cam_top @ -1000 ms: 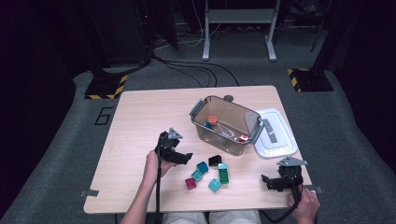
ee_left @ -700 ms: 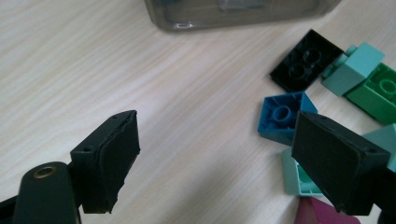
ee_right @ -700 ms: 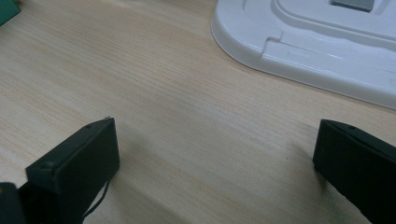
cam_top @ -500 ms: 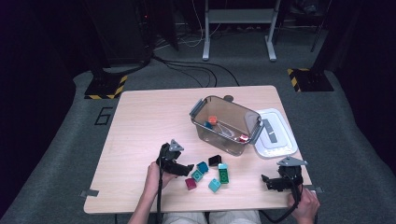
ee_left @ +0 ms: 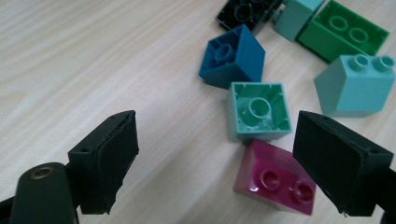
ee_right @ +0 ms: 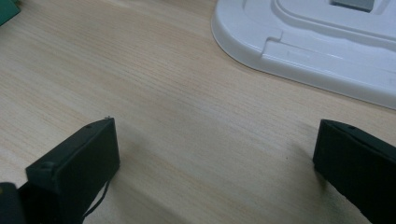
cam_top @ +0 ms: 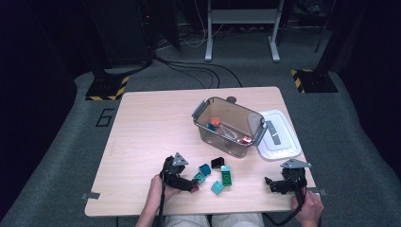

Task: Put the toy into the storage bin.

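Lying between the open left tool's (ee_left: 215, 163) jaws: magenta brick (ee_left: 273, 184).

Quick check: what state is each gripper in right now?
Left gripper: open, holding nothing, jaws either side of the magenta plastic brick.
Right gripper: open, holding nothing, above the wooden table.

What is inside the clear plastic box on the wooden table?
Inside the clear plastic box lie an orange piece, a small blue piece and a red piece. The tinted wall blurs whatever else rests on its floor.
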